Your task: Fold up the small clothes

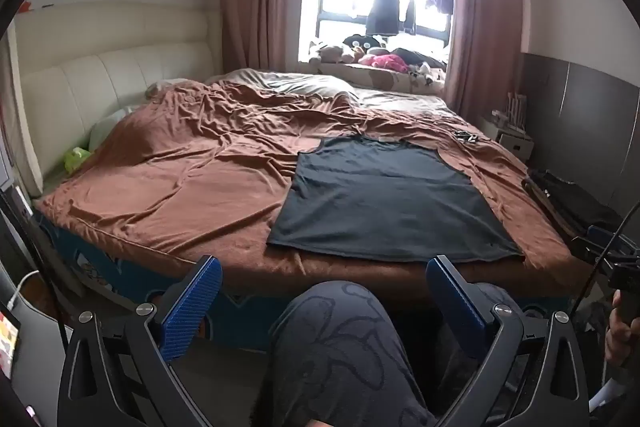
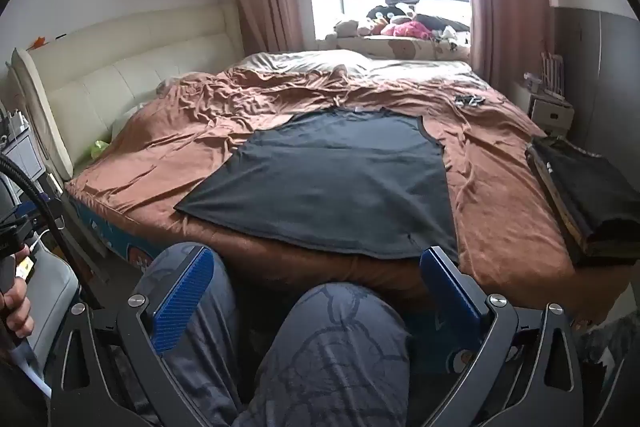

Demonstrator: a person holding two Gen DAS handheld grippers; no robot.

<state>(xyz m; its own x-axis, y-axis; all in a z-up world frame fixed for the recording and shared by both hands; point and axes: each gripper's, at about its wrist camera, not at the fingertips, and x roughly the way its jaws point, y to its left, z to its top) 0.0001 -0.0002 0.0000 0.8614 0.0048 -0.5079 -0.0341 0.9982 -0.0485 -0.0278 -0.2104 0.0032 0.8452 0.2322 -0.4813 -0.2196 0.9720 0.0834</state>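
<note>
A dark grey sleeveless top (image 1: 384,199) lies spread flat on the brown bedsheet (image 1: 180,179), its hem along the near edge of the bed and its neck toward the window. My left gripper (image 1: 323,261) hangs open in front of the bed, short of the hem, with nothing between its blue pads (image 1: 200,307). In the right wrist view the same top (image 2: 332,183) lies ahead. My right gripper (image 2: 317,251) is open too, its tips just before the hem's right part. A person's knees (image 2: 340,347) in patterned grey trousers sit below both grippers.
A stack of folded dark clothes (image 2: 588,187) rests on the bed's right edge. A small dark item (image 2: 470,101) lies farther back on the sheet. A cream headboard (image 1: 100,79) is at left, and a windowsill with plush toys (image 1: 360,55) is beyond the bed. A white box (image 1: 516,143) stands at right.
</note>
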